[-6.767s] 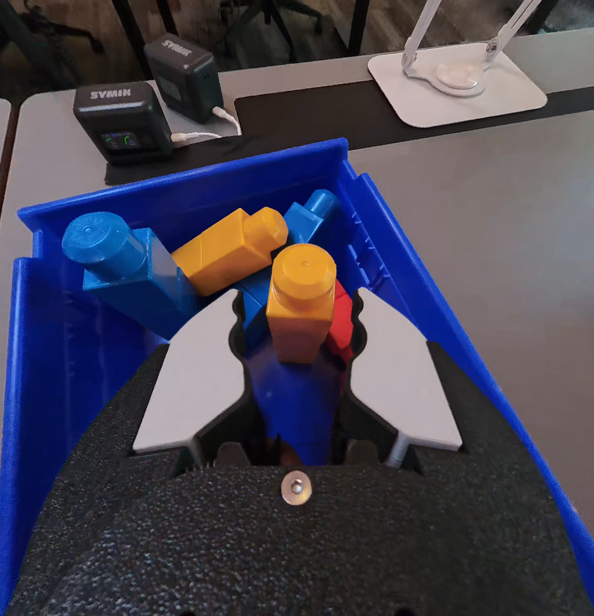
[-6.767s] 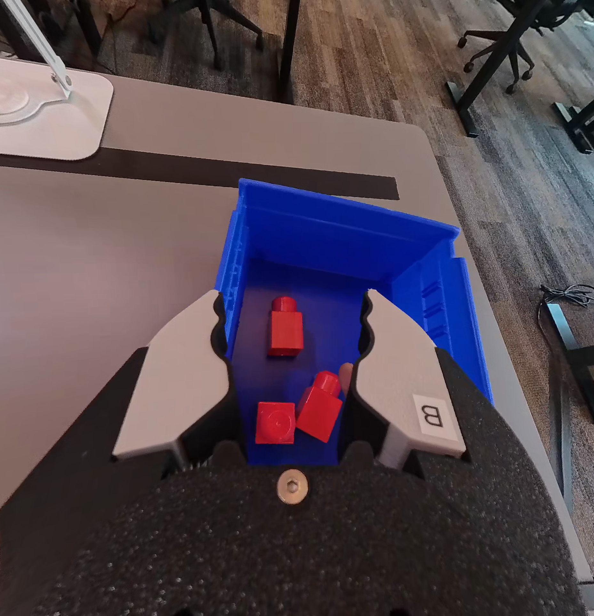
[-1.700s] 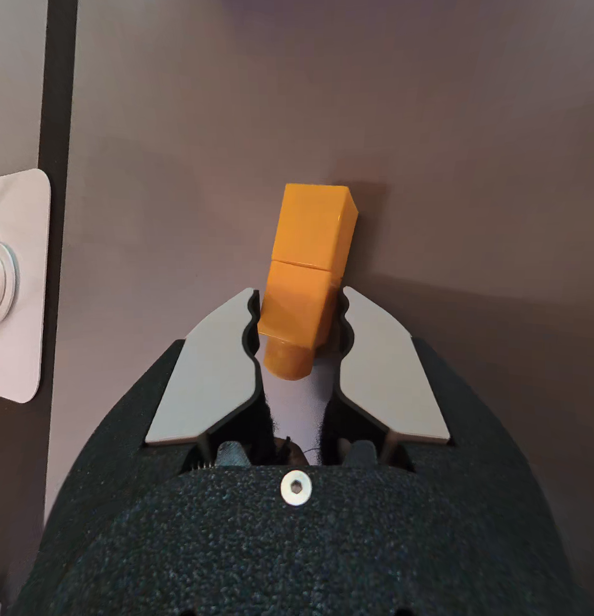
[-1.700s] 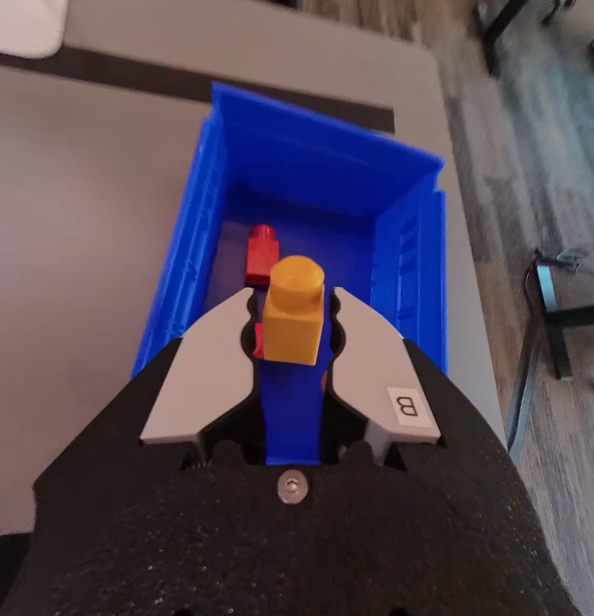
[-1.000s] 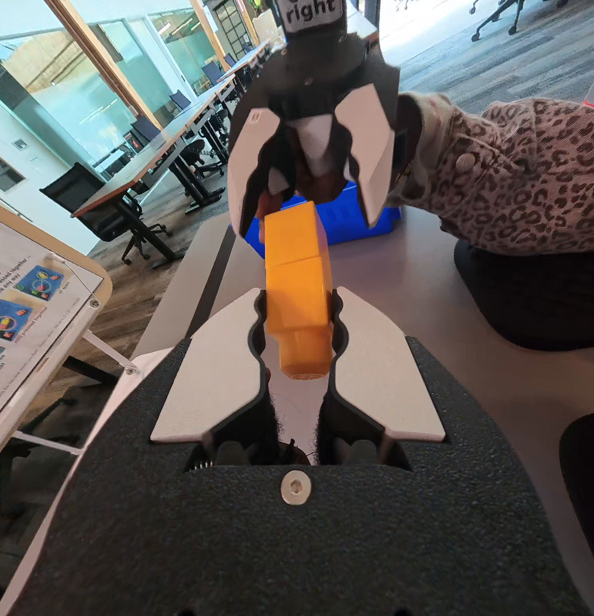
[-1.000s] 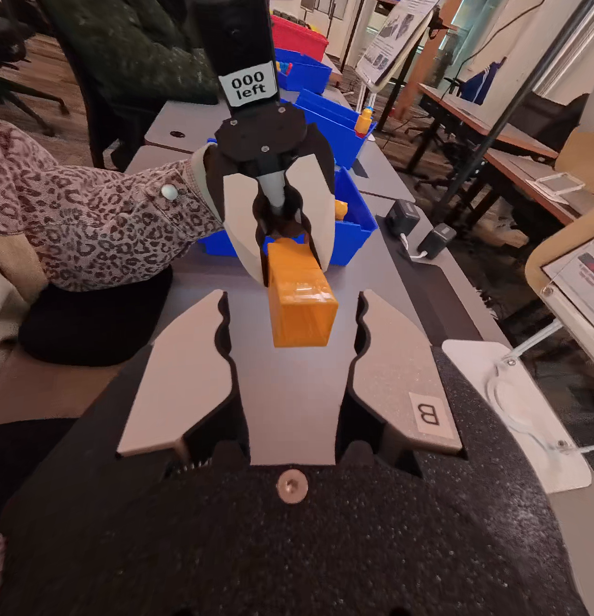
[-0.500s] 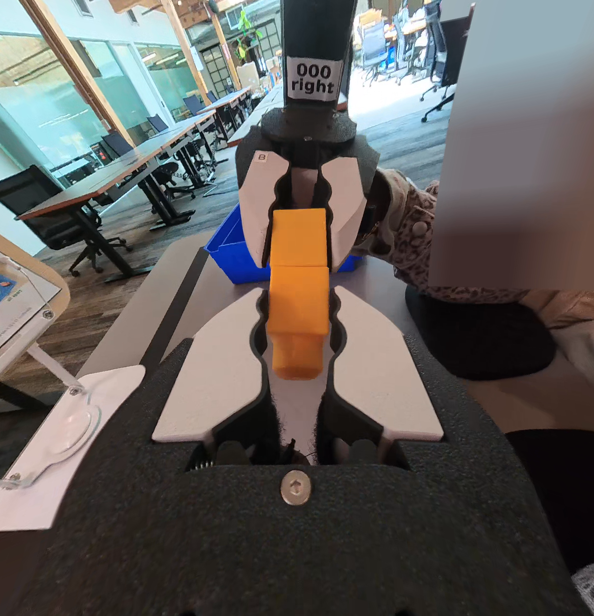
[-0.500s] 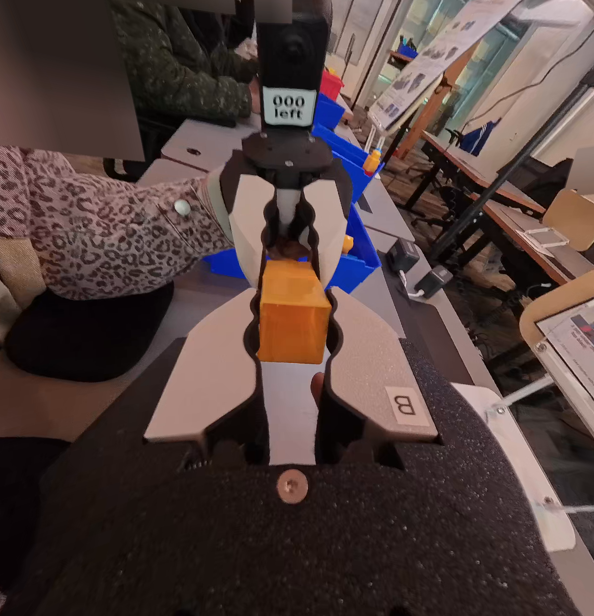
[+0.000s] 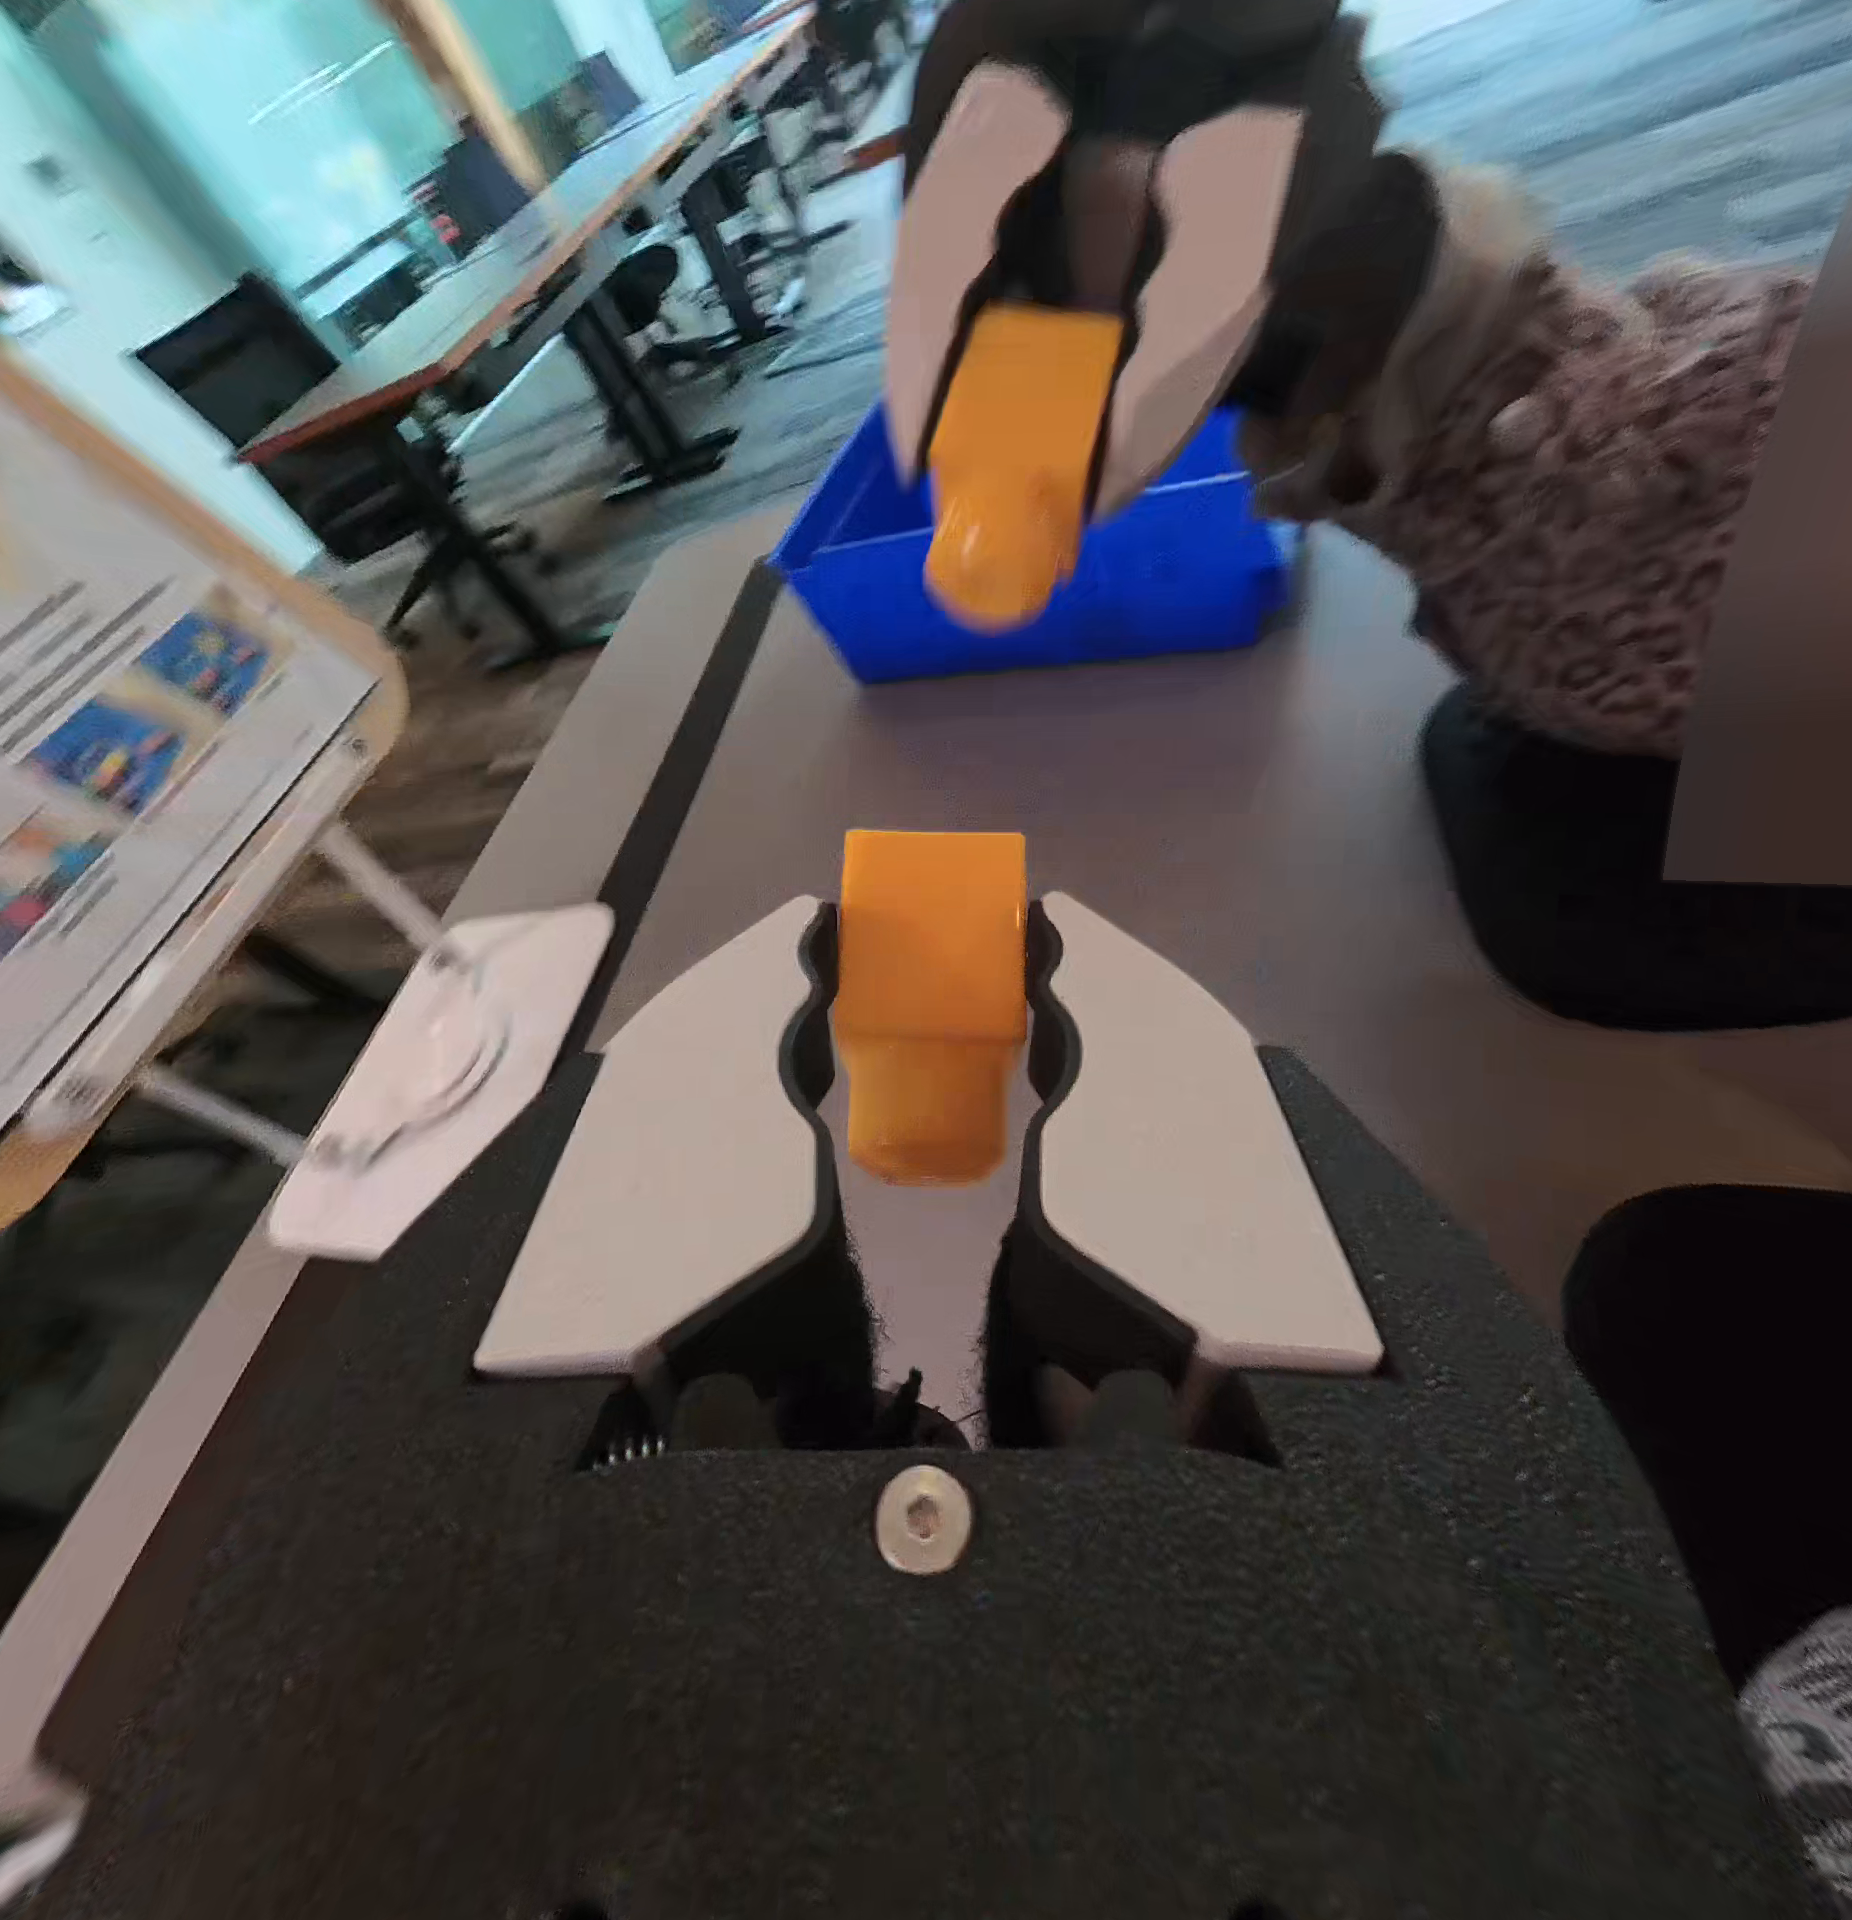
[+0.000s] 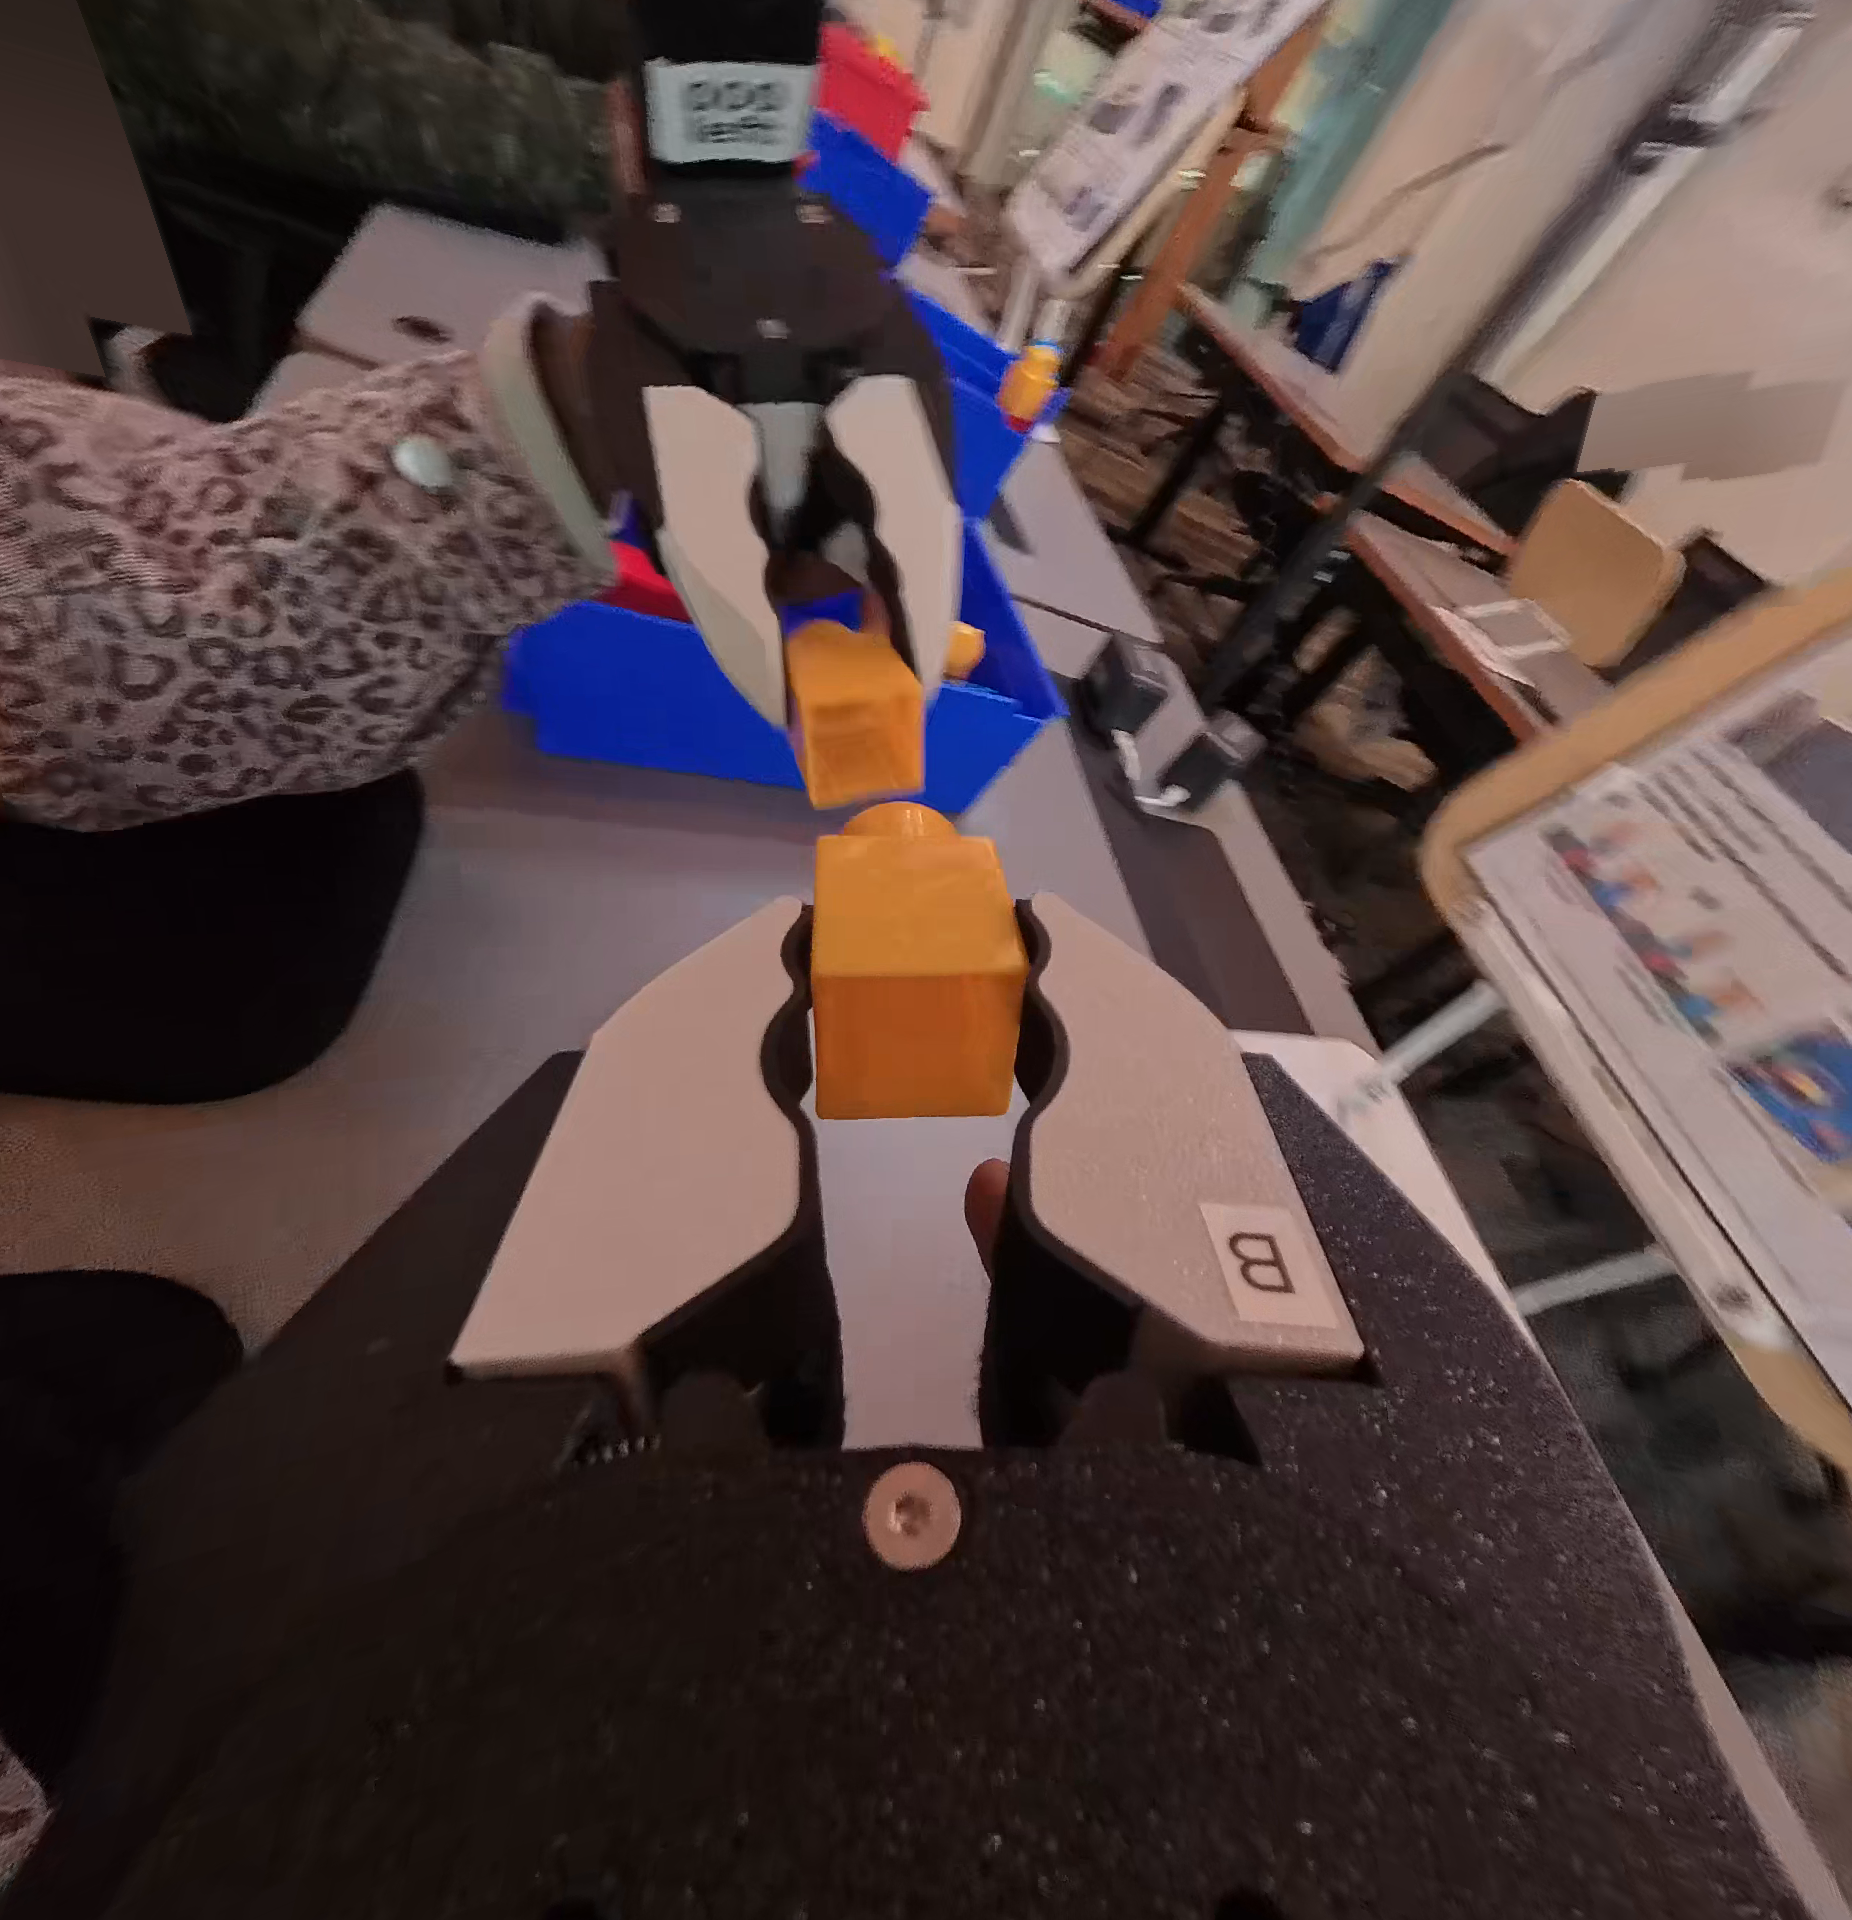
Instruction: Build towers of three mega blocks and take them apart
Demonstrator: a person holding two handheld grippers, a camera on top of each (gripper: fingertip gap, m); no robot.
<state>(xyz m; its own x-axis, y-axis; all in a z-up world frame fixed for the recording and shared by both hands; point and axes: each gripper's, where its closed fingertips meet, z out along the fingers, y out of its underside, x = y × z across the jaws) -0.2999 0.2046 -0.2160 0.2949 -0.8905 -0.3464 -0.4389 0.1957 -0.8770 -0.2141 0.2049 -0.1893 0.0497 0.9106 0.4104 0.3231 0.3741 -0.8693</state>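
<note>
My left gripper (image 9: 932,914) is shut on an orange mega block (image 9: 932,966) whose stud points back at the camera. My right gripper (image 10: 914,914) is shut on a second orange block (image 10: 911,1008) whose stud points away. The two blocks face each other in the air above the grey table (image 9: 1161,790), a small gap apart. The right gripper (image 9: 1005,488) with its block (image 9: 1015,447) shows farther off in the left wrist view. The left gripper (image 10: 849,691) with its block (image 10: 860,727) shows in the right wrist view.
A blue bin (image 9: 1057,623) stands behind the right gripper. Another blue bin (image 10: 631,696) holding blocks stands behind the left one. A white stand base (image 9: 444,1070) and a poster board (image 9: 122,748) are at the table's far edge. Leopard-print sleeves (image 10: 226,603) reach in. Across from one pair of fingers to the other is roughly 10 centimeters.
Half a second ago the two orange blocks were joined between both grippers. Now they are pulled apart, one block in each gripper, and the grippers have drawn away from each other.
</note>
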